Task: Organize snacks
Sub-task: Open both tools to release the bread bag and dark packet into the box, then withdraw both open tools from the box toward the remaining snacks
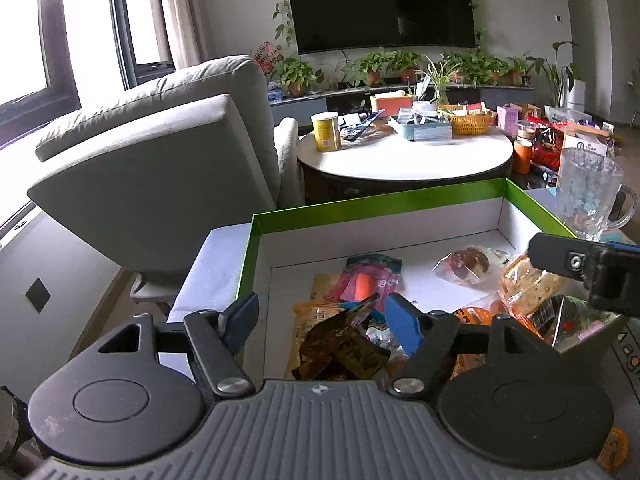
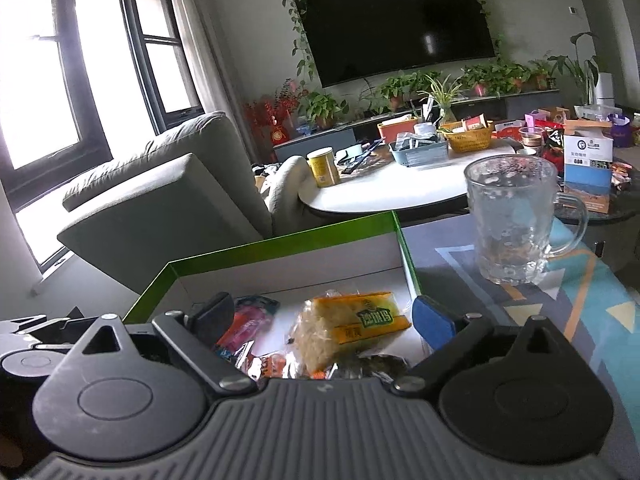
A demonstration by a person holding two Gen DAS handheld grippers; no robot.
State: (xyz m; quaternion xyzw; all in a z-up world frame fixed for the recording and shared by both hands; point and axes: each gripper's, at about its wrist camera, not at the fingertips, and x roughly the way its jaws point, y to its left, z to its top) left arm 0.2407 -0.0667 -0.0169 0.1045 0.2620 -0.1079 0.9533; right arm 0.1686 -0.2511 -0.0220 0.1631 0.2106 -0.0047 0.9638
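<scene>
several wrapped snacks are seen already gathered inside the green-edged box [image 1: 376,202] on the desk [image 2: 560,304]: a dark crinkled packet [image 1: 344,344] lies between the fingers of the left gripper [image 1: 320,322], whose jaws stand apart without pressing on it, so it is judged released. a yellow-labelled noodle pack [image 2: 352,324] lies in the box between the spread jaws of the right gripper [image 2: 324,320], apparently untouched, beside a pink packet [image 1: 368,280] and a bun in clear wrap [image 1: 468,262]. the sorting is judged well along, though the pile is loose and a glass mug [image 2: 516,220] stands outside the box.

One green box [image 1: 372,205], one glass mug [image 2: 516,216], two tongs [image 1: 320,322] [image 2: 324,320]
</scene>
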